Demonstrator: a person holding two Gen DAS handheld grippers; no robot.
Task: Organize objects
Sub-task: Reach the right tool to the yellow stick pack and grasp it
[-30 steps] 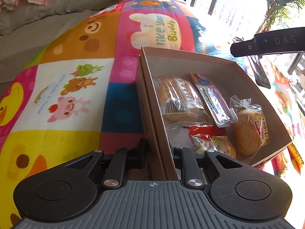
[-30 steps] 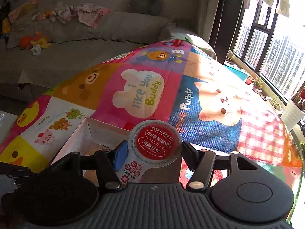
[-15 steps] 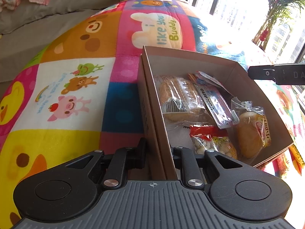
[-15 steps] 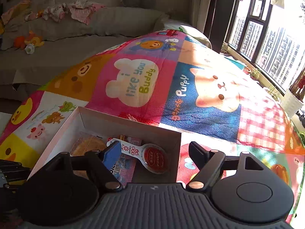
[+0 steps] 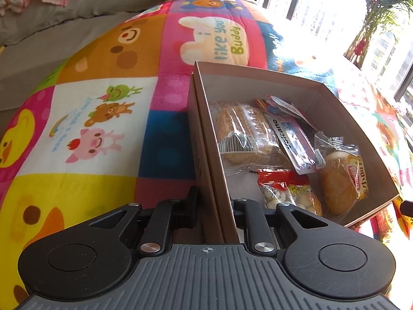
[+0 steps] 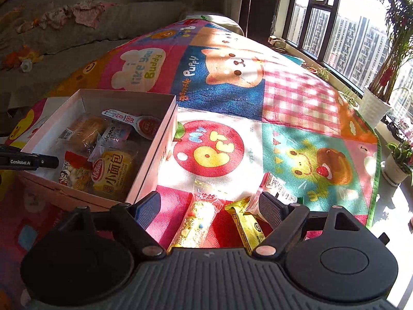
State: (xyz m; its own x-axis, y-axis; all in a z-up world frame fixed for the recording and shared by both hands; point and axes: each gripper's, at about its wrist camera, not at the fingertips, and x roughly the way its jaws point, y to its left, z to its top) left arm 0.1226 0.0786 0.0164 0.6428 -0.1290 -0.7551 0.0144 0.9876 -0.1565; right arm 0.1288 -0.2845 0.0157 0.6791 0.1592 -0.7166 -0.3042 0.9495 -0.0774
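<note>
A bright patchwork play mat [image 6: 296, 108] with cartoon animals, a red apple square and a pink checked square covered the floor. Beyond its far edge ran a long grey sofa [image 6: 129, 23] with small pink clothes [image 6: 85, 13] heaped along its back and a few toys [image 6: 23, 59] on the seat. Dark-framed windows [image 6: 325, 23] lined the right side, showing high-rise blocks outside. Strong sunlight fell across the mat's right half. A tall green plant in a white pot [image 6: 374, 106] stood at the mat's right edge, with smaller potted plants [image 6: 397, 160] near it along the window sill.
</note>
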